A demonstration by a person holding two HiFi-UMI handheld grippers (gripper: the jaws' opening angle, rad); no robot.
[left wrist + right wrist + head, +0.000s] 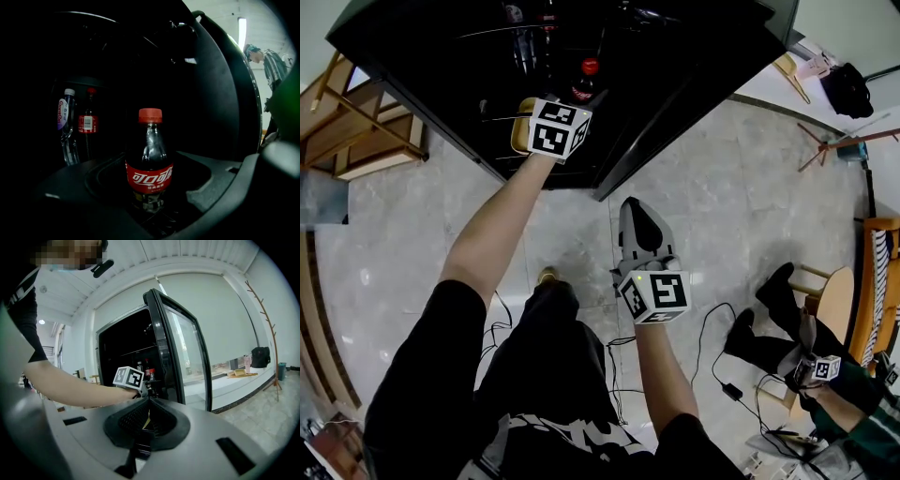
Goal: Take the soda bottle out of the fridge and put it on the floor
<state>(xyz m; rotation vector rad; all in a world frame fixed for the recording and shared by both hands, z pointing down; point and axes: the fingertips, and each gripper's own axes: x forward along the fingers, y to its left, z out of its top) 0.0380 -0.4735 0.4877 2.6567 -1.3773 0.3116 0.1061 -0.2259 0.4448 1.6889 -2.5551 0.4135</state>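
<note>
Found the jaws of the left gripper (565, 111) spread wide, with the soda bottle (150, 164) upright between them and a dark gap at each side of it, so no grasp on it. Saw this bottle inside the fridge (675, 75), filled with dark drink, closed with a red cap (150, 115) and wrapped in a red label with white letters. Could not tell exactly what kind of shelf carried it, because of the darkness. Noticed farther back, at the left, a clear bottle (65, 126) with a white cap and, just beside it, a dark bottle (87, 124) with a red cap. Saw the glass door (180, 357) swung open. Found the jaws of the right gripper (639, 220) pressed together with nothing between them, well apart from the fridge and above the pale tiled floor (722, 206). Noted black cables (712, 375) on this floor near the feet, wooden furniture (366, 131) at the left, and another person (787, 337) seated at the lower right.
</note>
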